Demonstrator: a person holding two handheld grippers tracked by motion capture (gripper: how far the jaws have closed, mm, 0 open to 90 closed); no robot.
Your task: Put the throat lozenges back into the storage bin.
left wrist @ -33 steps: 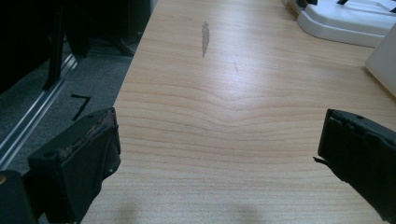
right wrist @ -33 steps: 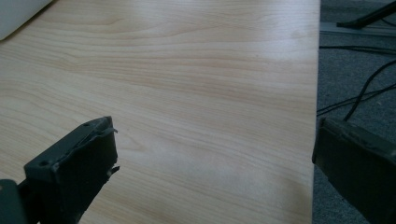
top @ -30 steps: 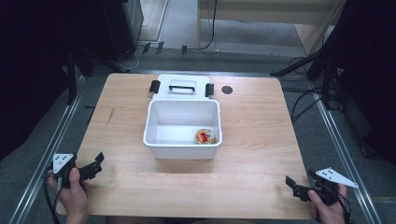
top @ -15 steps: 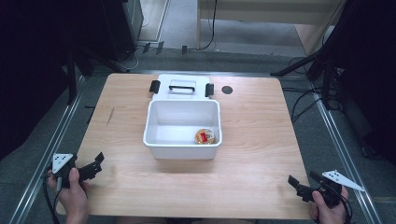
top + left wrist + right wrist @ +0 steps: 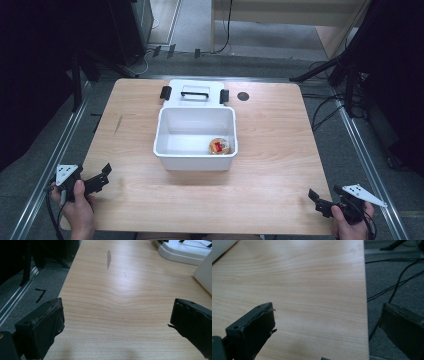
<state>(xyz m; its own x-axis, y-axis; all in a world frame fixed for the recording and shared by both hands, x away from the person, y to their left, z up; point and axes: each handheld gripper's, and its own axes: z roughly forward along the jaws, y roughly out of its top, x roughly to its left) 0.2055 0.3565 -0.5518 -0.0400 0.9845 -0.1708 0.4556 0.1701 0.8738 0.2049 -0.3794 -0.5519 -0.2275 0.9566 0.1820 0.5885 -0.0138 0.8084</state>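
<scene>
**Both grippers wait at the near corners**

While the white bin sits mid-table with a small round snack pack in its near right corner, both grippers rest far from it. At the near left corner of the wooden table, the left gripper has its jaws spread wide over bare wood. At the near right corner, the right gripper is likewise agape (one jaw overhangs the edge). Behind the bin lies its lid.
</scene>
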